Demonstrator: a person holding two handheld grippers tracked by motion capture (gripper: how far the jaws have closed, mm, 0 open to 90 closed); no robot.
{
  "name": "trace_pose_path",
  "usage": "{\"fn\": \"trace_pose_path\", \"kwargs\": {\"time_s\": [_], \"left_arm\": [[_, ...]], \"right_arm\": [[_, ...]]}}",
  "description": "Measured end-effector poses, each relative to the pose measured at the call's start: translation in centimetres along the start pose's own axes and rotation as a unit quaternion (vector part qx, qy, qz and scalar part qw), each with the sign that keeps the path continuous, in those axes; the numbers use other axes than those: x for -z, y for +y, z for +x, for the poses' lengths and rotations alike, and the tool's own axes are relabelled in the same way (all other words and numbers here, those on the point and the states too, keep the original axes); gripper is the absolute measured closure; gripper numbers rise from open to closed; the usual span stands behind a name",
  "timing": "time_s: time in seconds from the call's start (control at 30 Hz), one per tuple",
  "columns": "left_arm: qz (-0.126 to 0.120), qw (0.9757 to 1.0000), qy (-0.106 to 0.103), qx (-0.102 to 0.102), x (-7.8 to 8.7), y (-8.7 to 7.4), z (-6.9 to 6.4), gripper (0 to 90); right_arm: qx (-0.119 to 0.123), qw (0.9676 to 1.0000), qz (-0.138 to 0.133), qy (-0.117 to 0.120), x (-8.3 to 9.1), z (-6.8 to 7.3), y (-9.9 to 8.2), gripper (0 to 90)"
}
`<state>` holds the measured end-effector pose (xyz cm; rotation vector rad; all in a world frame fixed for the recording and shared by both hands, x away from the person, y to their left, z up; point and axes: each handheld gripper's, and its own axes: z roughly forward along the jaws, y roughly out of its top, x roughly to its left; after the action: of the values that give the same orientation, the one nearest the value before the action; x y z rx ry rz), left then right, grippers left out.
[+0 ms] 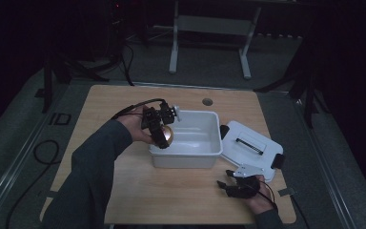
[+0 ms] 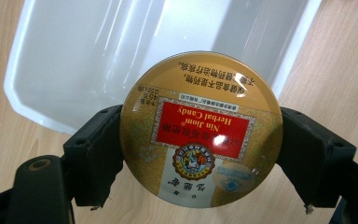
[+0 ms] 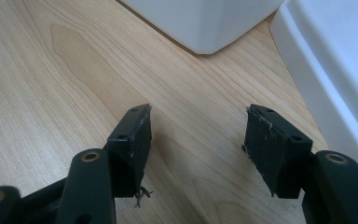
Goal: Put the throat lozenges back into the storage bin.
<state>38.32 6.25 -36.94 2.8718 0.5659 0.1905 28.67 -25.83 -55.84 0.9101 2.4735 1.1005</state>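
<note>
Candy tin pinched edge-on between left gripper jaws, hanging over white bin near rim. Best lower inside before letting go. Right gripper jaws spread, empty, on table beside lid.

Bin interior lies open; its lid crowds the right side.

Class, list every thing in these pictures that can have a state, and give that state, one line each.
Round gold candy tin: gripped edge to edge, held above the box's rim.
White plastic storage box: open, nothing inside.
White box lid: off, lying beside the box.
Left claw: closed on the tin.
Right claw: open, holding nothing.
</note>
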Motion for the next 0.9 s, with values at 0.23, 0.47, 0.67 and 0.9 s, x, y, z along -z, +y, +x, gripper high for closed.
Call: {"fn": "trace_pose_path", "kwargs": {"time_s": [0.23,0.47,0.67,0.9], "left_arm": [[0.009,1.0000,-0.002,0.004,-0.5,0.3,0.1,20.6],[0.019,0.9998,-0.005,0.002,-0.9,0.5,0.0,20.6],[0.026,0.9996,-0.005,0.003,-1.3,0.6,0.0,20.5],[0.036,0.9993,-0.006,0.002,-1.7,0.7,0.1,20.5]], "right_arm": [[0.000,1.0000,0.000,0.000,0.0,0.0,0.0,40.7],[0.000,1.0000,0.000,0.000,0.0,0.0,0.0,40.6],[0.001,1.0000,0.000,0.001,0.0,0.0,0.0,40.7],[0.001,1.0000,0.000,0.001,0.0,0.0,0.0,40.7]]}}
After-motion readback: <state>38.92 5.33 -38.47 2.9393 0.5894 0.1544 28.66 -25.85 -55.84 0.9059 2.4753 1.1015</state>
